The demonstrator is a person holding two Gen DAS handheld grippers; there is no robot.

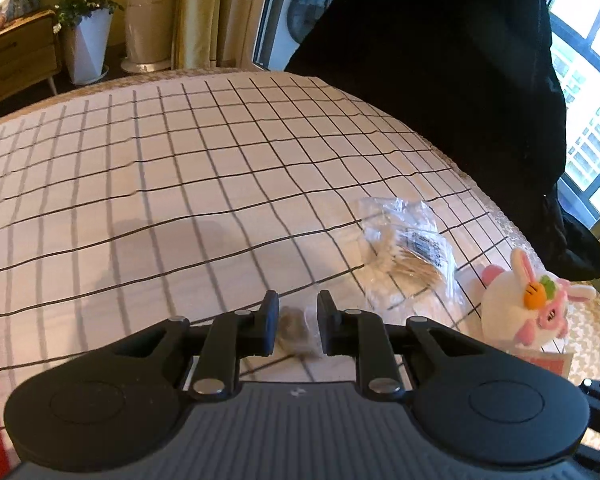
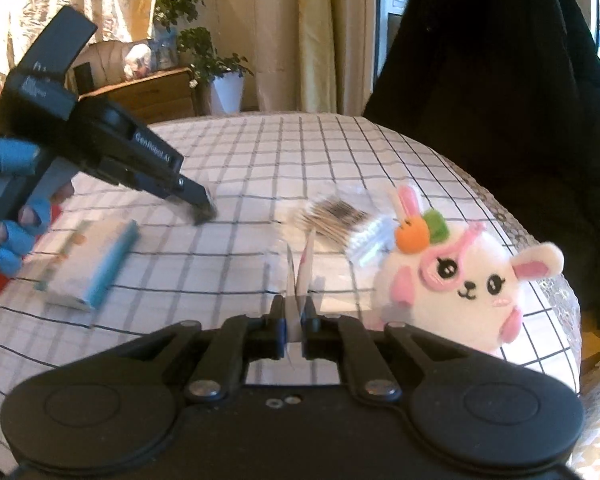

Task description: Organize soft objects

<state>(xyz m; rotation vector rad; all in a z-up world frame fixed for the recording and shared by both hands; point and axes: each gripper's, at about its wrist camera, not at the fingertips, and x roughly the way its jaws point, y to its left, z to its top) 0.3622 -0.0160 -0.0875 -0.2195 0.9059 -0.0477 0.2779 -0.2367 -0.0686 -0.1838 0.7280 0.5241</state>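
Note:
A white and pink bunny plush (image 2: 460, 276) sits at the right edge of the checkered table; it also shows in the left wrist view (image 1: 528, 308). A clear bag of cotton swabs (image 1: 410, 248) lies left of it, also in the right wrist view (image 2: 340, 224). My left gripper (image 1: 298, 326) is partly closed around a small grey-brown soft thing (image 1: 294, 326) on the cloth; from the right wrist view its fingertips (image 2: 204, 208) touch the table. My right gripper (image 2: 296, 320) is shut on a thin white card or packet (image 2: 300, 276) that stands upright between the fingers.
A white and blue box (image 2: 88, 268) lies on the table at the left. A dark garment (image 1: 440, 80) hangs over the far right. A potted plant (image 1: 86, 28) and a wooden cabinet (image 1: 16, 56) stand beyond the table. The checkered tablecloth (image 1: 180, 160) covers the table.

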